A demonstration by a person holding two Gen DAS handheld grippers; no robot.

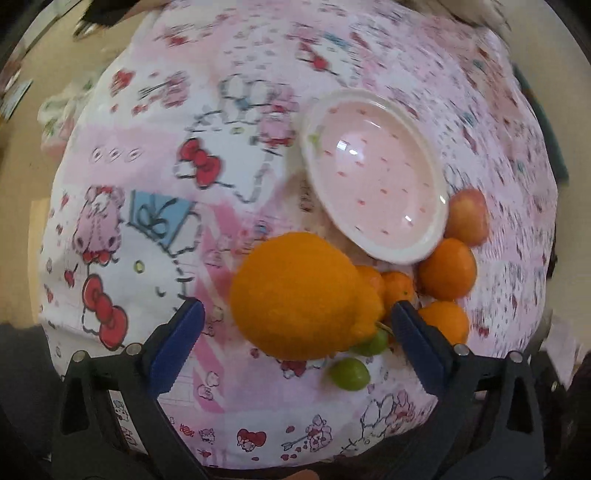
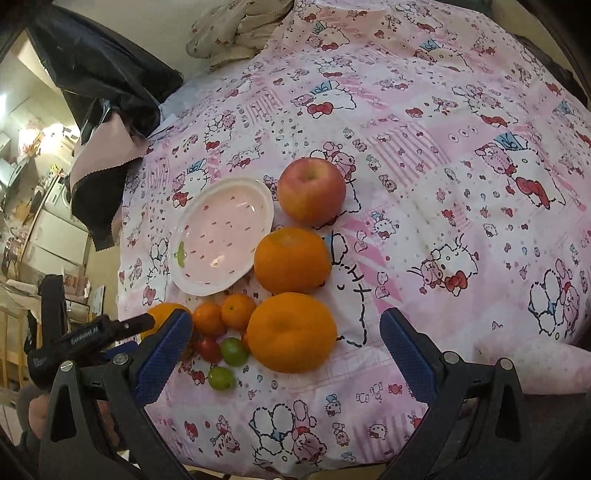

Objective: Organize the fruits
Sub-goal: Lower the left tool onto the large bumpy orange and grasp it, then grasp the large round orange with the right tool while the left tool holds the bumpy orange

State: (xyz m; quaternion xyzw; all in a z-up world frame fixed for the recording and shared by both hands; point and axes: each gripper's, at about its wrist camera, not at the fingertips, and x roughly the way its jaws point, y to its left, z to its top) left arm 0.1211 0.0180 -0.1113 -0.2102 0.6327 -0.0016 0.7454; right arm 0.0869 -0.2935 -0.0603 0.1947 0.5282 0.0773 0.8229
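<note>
A pink strawberry-print bowl (image 1: 373,177) (image 2: 221,236) lies empty on the pink cartoon cloth. Fruits sit beside it: a red apple (image 2: 312,191) (image 1: 467,218), two big oranges (image 2: 292,260) (image 2: 291,332), small tangerines (image 2: 238,311), green grapes (image 2: 234,351) (image 1: 349,373) and a cherry tomato (image 2: 208,349). My left gripper (image 1: 295,325) is open, with a large orange (image 1: 299,295) just ahead between its blue fingers, apparently resting on the cloth. My right gripper (image 2: 286,345) is open and empty, hovering over the nearest big orange. The left gripper (image 2: 92,336) shows at the right wrist view's left edge.
The cloth-covered table (image 2: 443,147) spreads wide to the right of the fruits. A black and pink cloth (image 2: 107,155) hangs at the table's left edge, a crumpled fabric (image 2: 236,33) lies at the far end. A room with furniture lies beyond the left edge.
</note>
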